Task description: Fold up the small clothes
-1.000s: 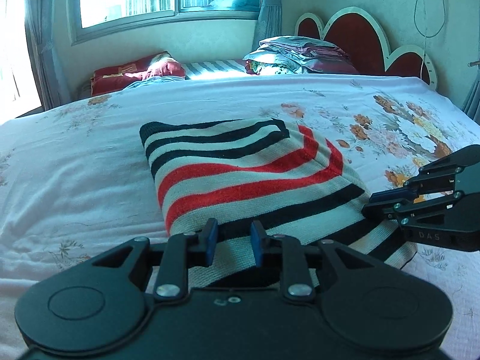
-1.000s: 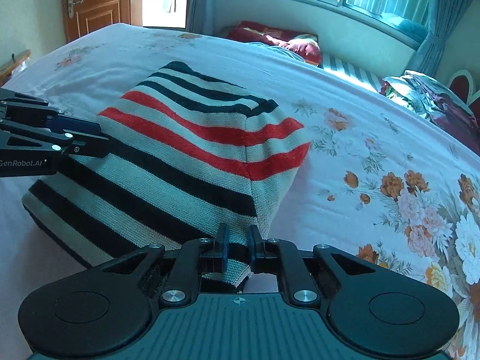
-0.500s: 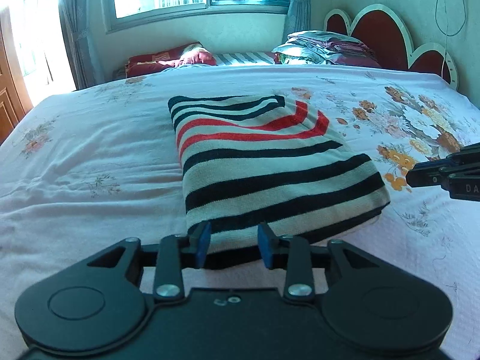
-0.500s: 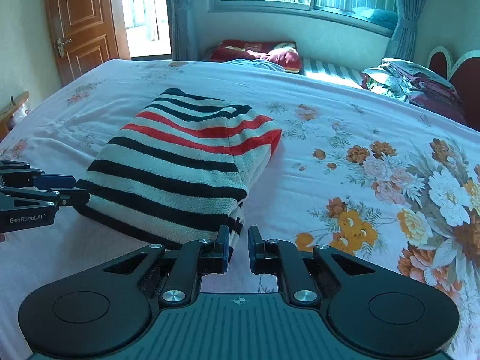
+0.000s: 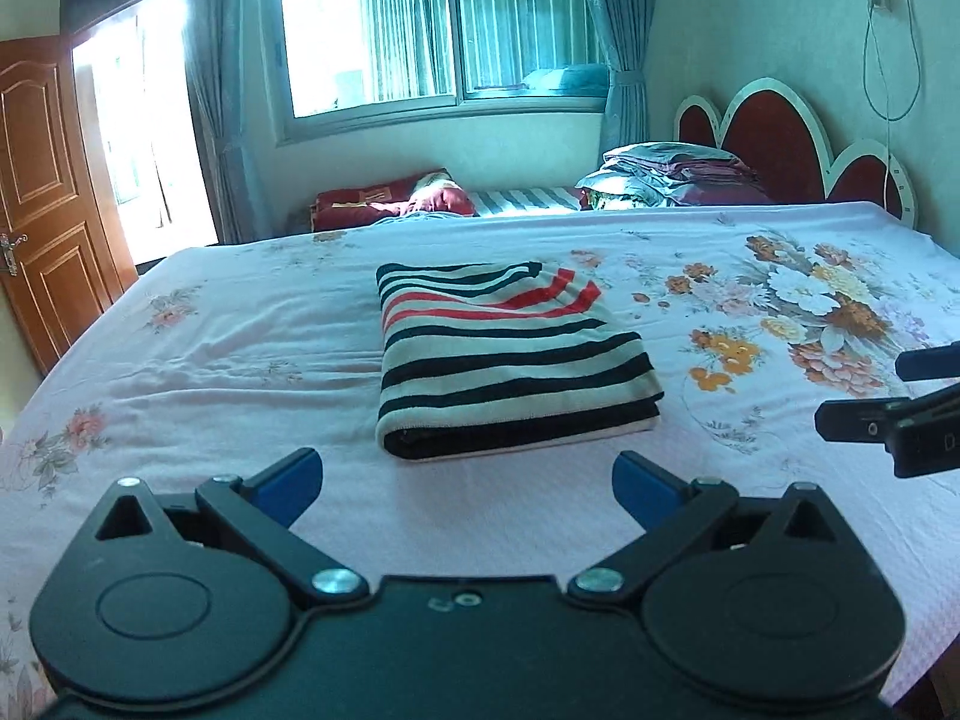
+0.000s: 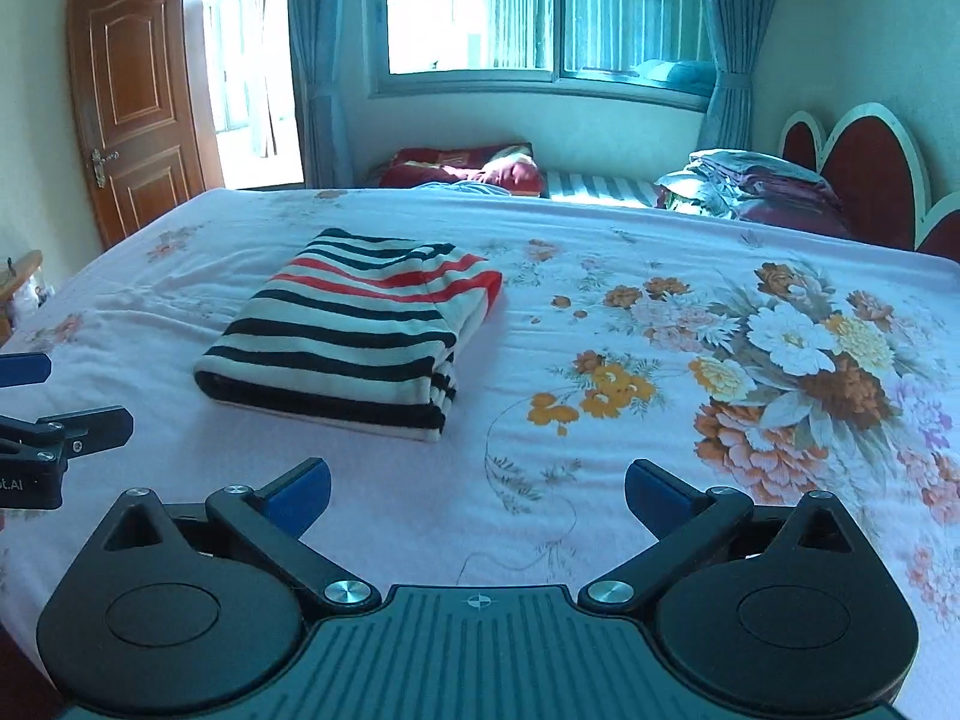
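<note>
From the left wrist camera, the left gripper (image 5: pixel 468 480) has backed away from the striped knit garment (image 5: pixel 510 360) and spread its blue-padded fingers (image 5: pixel 288 483) wide, where a second ago they were nearly closed at the garment's near hem; nothing is between them now. The garment lies alone as a compact folded rectangle in the middle of the floral bedsheet (image 5: pixel 210 372), its thick folded edge facing the camera. The right gripper (image 5: pixel 888 402) juts in at the right edge, bearing a partial letter "D". From the right wrist camera, the right gripper (image 6: pixel 477 495) has likewise drawn back and stands wide apart and empty, with the garment (image 6: pixel 354 336) well ahead and to its left. The left gripper (image 6: pixel 36 408) shows at the left edge, its label ending "ot.AI". With both tools released and retreated, the fold looks finished.
</note>
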